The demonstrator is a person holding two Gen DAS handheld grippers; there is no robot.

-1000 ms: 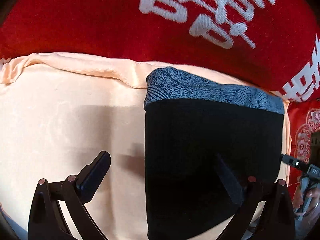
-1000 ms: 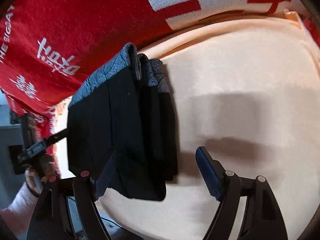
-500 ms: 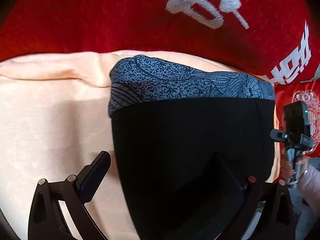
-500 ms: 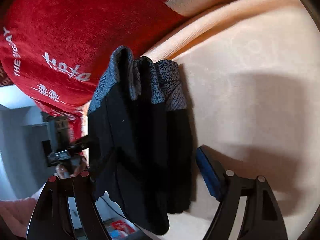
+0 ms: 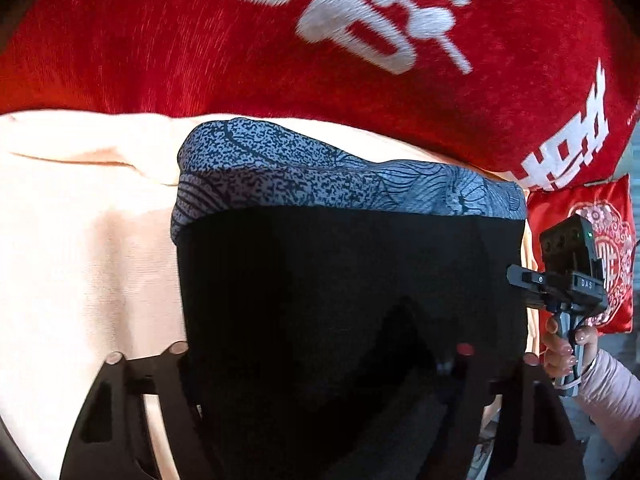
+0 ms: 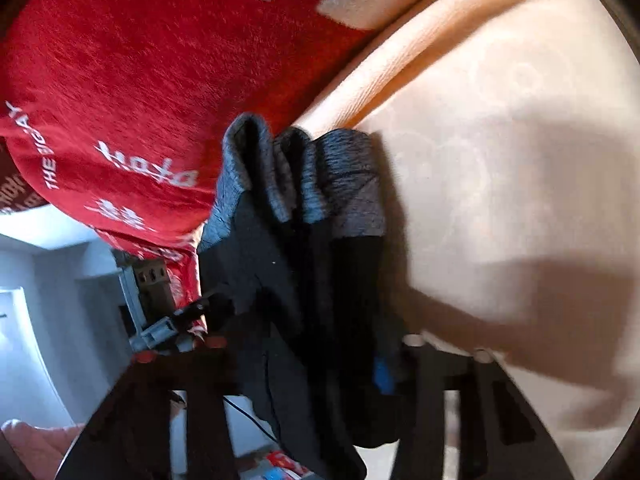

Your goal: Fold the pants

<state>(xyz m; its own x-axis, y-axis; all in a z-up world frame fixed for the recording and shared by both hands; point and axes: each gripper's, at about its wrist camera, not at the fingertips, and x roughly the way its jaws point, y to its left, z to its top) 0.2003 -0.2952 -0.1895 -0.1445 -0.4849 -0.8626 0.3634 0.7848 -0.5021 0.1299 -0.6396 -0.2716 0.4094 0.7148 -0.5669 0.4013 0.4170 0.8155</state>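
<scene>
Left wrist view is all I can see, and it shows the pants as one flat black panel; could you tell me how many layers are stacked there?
Observer: The right wrist view shows the pants edge-on, with at least three grey waistband folds side by side.
Operator: Thank you. Is the right gripper on them?
Observer: Yes. The right gripper straddles the stack, with its blue pad against the outermost layer.
Operator: What lies beyond that layer?
Observer: Only bare peach sheet, crossed by a shadow.

Black pants (image 5: 352,300), grey patterned waistband (image 5: 340,172)
</scene>
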